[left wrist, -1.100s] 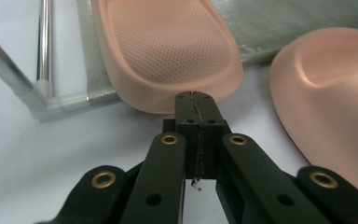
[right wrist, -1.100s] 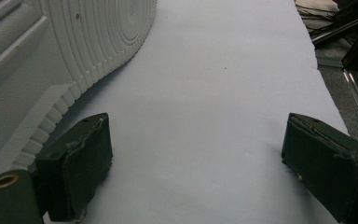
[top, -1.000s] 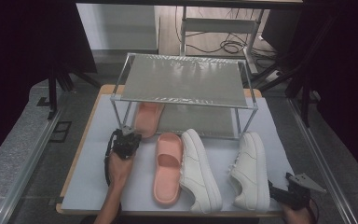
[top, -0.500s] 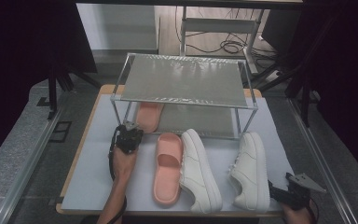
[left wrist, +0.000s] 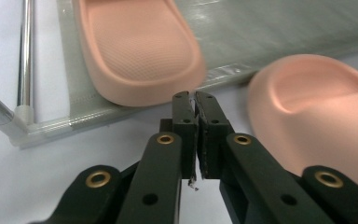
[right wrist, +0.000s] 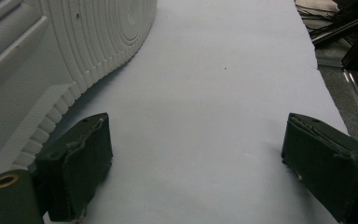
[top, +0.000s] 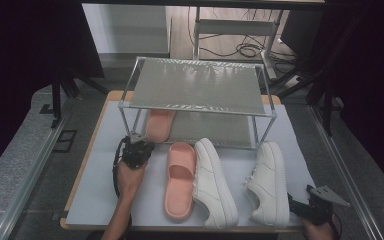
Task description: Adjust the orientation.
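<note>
The left tool [top: 138, 146] sits at the front left corner of the two-tier rack [top: 198, 106], its jaws pressed together with nothing between them; in the left gripper view the black fingertips [left wrist: 186, 112] meet just short of the rounded end of the pink slipper on the lower shelf [left wrist: 137, 49]. In the high view this slipper [top: 160, 124] lies on the rack's bottom shelf at its left side, with its near end reaching over the shelf's front edge. The second pink slipper [top: 179, 180] lies on the white sheet [top: 100, 185] covering the worktop, just right of the left tool and lengthwise toward the rack. Beside it lies a white sneaker [top: 213, 181], touching or nearly touching the slipper's right side, and another white sneaker [top: 269, 182] lies further right, apart from the first. The right tool [top: 300, 206] rests low at the front right corner of the worktop, its jaws spread wide and empty; in the right gripper view the ribbed sole of the white sneaker [right wrist: 65, 51] lies just beside its left jaw
</note>
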Available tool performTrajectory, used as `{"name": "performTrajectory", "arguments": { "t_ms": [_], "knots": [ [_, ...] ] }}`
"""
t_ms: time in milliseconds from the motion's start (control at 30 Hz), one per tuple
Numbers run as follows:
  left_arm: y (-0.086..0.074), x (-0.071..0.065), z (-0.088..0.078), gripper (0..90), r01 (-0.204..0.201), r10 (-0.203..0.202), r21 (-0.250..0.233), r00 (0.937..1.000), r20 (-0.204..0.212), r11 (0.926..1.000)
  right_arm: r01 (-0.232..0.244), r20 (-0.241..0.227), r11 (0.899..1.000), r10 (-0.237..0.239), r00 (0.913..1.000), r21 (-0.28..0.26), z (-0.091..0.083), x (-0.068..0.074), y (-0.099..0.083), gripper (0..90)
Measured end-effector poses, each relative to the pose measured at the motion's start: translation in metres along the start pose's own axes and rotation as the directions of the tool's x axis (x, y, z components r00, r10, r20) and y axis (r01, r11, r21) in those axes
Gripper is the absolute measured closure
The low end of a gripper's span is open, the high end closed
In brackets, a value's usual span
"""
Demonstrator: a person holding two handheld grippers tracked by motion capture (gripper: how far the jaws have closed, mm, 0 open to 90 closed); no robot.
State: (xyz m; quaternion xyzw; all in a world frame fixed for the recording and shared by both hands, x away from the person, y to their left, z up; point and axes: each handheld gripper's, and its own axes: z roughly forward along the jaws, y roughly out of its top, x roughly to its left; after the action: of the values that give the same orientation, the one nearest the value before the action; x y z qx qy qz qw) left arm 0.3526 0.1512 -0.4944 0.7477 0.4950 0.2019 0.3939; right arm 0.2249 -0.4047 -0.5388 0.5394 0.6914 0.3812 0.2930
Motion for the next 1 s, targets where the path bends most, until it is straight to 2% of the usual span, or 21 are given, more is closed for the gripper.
{"name": "performTrajectory", "arguments": {
  "t_ms": [433, 600, 1000],
  "knots": [
    [-0.010, -0.015, -0.034, 80.9, -0.030, 0.030, -0.008, 0.9981, 0.054, 0.9995, -0.001, 0.001, 1.000, 0.001, 1.0000, -0.002, 0.000, 0.000, 0.000, 8.3],
    [-0.017, -0.022, -0.047, 78.6, -0.043, 0.043, 0.001, 0.9957, 0.082, 0.9991, 0.001, 0.001, 1.000, -0.001, 1.0000, -0.002, 0.000, 0.000, 0.000, 8.3],
    [-0.031, -0.042, -0.065, 69.7, -0.052, 0.051, 0.009, 0.9876, 0.149, 0.9986, 0.001, 0.002, 1.000, -0.001, 1.0000, -0.003, 0.000, 0.000, 0.000, 8.4]
  ]
}}
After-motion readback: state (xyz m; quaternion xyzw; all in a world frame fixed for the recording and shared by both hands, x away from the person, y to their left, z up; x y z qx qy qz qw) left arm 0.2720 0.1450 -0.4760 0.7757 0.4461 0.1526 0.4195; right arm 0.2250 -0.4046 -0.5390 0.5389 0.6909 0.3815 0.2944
